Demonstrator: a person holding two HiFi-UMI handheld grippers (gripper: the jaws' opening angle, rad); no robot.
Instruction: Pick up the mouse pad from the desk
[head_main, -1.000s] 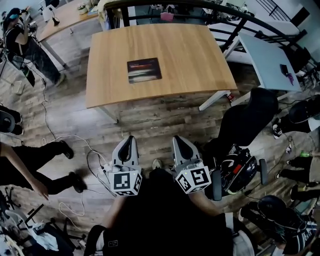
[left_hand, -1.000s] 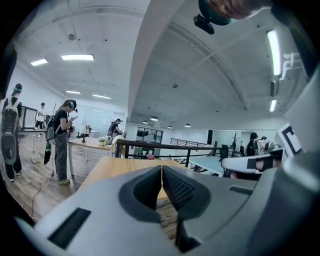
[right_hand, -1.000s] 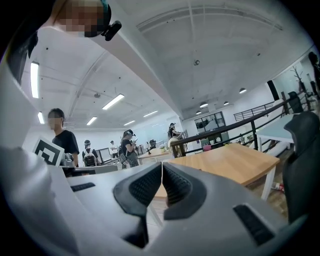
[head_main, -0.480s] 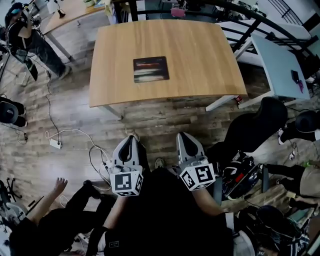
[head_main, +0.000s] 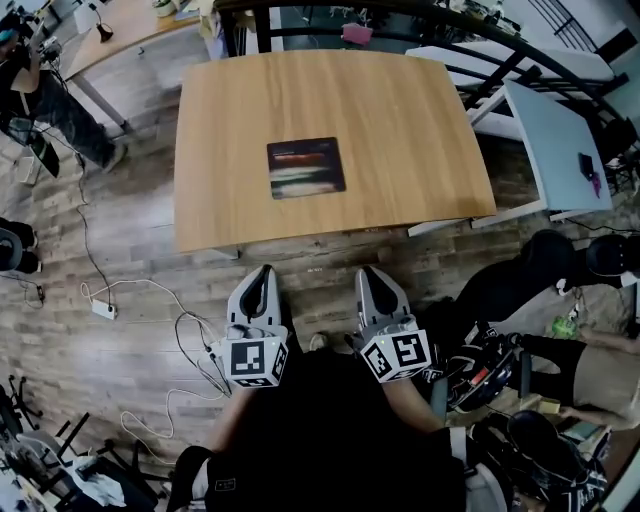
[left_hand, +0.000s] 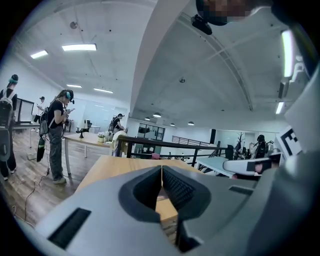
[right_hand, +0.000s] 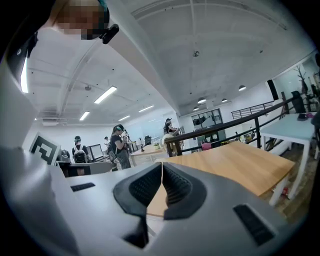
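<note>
A dark mouse pad with blurred coloured stripes lies flat near the middle of a wooden desk. My left gripper and right gripper hang side by side over the floor, short of the desk's near edge. Both are shut with nothing between the jaws. In the left gripper view the closed jaws point at the desk. In the right gripper view the shut jaws also face the desk top. The pad is hidden in both gripper views.
White cables and a power strip trail on the wooden floor at left. A black office chair stands right of me, a white table beyond it. A black railing runs behind the desk. A person stands far left.
Both grippers have moved forward toward the desk, which now sits closer and lower in the head view. The crouching person at lower left has gone from view.
</note>
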